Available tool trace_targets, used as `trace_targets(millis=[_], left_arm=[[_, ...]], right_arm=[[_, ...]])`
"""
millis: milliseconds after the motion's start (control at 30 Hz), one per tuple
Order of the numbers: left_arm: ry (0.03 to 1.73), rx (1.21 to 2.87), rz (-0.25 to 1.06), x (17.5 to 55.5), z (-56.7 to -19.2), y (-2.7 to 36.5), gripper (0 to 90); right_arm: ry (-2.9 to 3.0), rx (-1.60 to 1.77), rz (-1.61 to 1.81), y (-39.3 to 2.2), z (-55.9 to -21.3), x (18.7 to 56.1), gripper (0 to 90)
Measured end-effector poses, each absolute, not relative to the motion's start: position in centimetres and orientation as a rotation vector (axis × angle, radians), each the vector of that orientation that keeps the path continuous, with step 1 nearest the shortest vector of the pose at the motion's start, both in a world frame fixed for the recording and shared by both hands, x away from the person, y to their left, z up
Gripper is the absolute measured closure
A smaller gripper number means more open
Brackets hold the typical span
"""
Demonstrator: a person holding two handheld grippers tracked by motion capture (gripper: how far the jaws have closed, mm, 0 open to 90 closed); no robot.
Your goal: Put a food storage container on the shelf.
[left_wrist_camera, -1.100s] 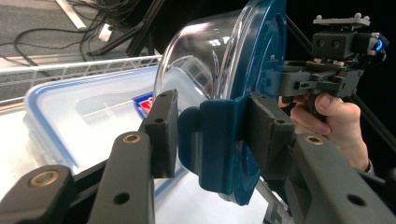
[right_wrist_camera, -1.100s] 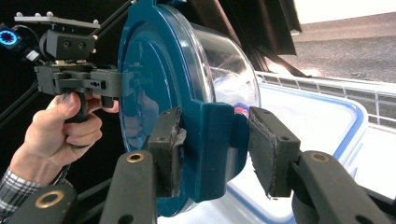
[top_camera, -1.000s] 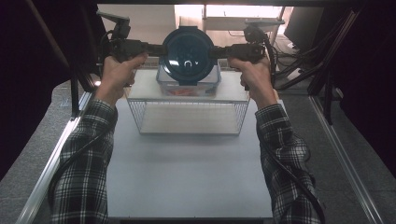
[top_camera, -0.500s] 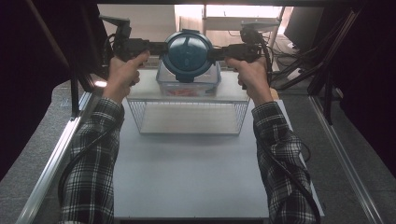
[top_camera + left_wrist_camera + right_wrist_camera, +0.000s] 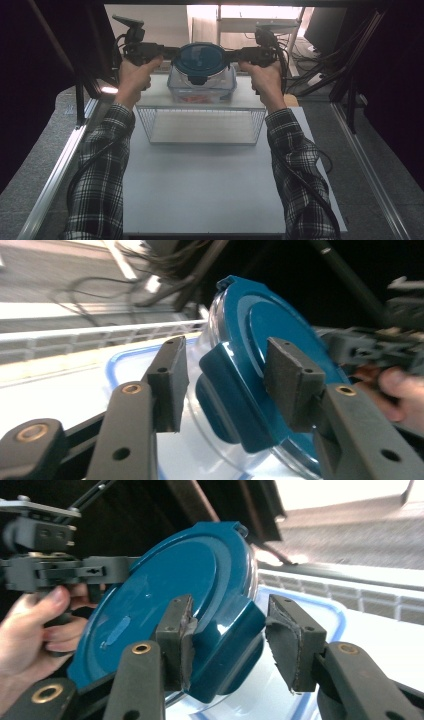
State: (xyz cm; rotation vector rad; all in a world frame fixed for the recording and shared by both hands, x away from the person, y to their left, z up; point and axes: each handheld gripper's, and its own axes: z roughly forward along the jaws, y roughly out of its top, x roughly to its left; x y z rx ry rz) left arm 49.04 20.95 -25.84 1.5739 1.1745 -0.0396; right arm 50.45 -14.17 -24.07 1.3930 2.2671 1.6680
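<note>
Teal round lidded glass bowl (image 5: 201, 64)

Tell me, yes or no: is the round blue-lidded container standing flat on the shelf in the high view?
No. The round container is tilted up on edge between the left gripper and right gripper, its blue lid facing the camera.

desk (image 5: 200, 190): pale grey-white top, mostly bare near side | wire rack (image 5: 202, 125): white wire shelf standing on desk at far side, flat top | clear box (image 5: 200, 90): see-through container with blue rim, sits on rack top, something reddish inside | desk edges: metal rail (image 5: 60, 165) along left side
</note>
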Motion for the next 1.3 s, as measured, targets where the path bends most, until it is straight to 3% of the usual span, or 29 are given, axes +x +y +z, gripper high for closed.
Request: trace_targets(millis=[67, 133, 167, 200, 233, 267, 300, 433, 700, 1033, 1233, 1300], left_arm=[[1.158, 1.602, 0.029, 48.2, -25.4, 21.0, 51.2], [1.126, 1.611, 0.077, 47.2, -25.1, 21.2, 56.7], [1.094, 1.602, 0.107, 45.9, -25.0, 21.5, 60.7], [1.094, 1.602, 0.107, 45.9, -25.0, 21.5, 65.0], [1.065, 1.615, 0.147, 44.5, -25.2, 21.5, 69.4], [1.065, 1.615, 0.147, 44.5, -25.2, 21.5, 74.0], [1.055, 1.637, 0.178, 43.9, -25.3, 21.3, 78.3], [1.042, 1.722, 0.209, 42.4, -27.0, 20.3, 89.0], [1.058, 1.779, 0.263, 42.6, -26.7, 18.9, 89.3], [1.083, 1.73, 0.23, 43.7, -27.3, 19.2, 87.7], [1.058, 1.739, 0.244, 42.7, -27.9, 19.3, 83.0], [1.049, 1.742, 0.258, 42.1, -28.3, 19.4, 74.9]], right_arm=[[2.241, 1.333, 1.645, -14.3, -23.7, 49.9, 53.4], [2.233, 1.237, 1.636, -14.9, -23.1, 48.6, 62.1], [2.242, 1.208, 1.614, -15.1, -22.9, 48.0, 67.6], [2.242, 1.208, 1.614, -15.1, -22.9, 48.0, 67.6], [2.256, 1.159, 1.554, -15.3, -22.9, 47.0, 77.0], [2.256, 1.159, 1.554, -15.3, -22.9, 47.0, 77.0], [2.286, 1.124, 1.495, -15.2, -23.3, 46.1, 83.1], [2.353, 1.075, 1.43, -14.6, -24.6, 45.2, 88.6], [2.339, 1.072, 1.412, -13.6, -24.9, 45.5, 88.8], [2.316, 1.118, 1.406, -13.2, -25.4, 46.7, 88.8], [2.336, 1.087, 1.41, -13.3, -25.3, 46.3, 85.9], [2.35, 1.048, 1.428, -13.6, -25.4, 45.5, 79.3]])
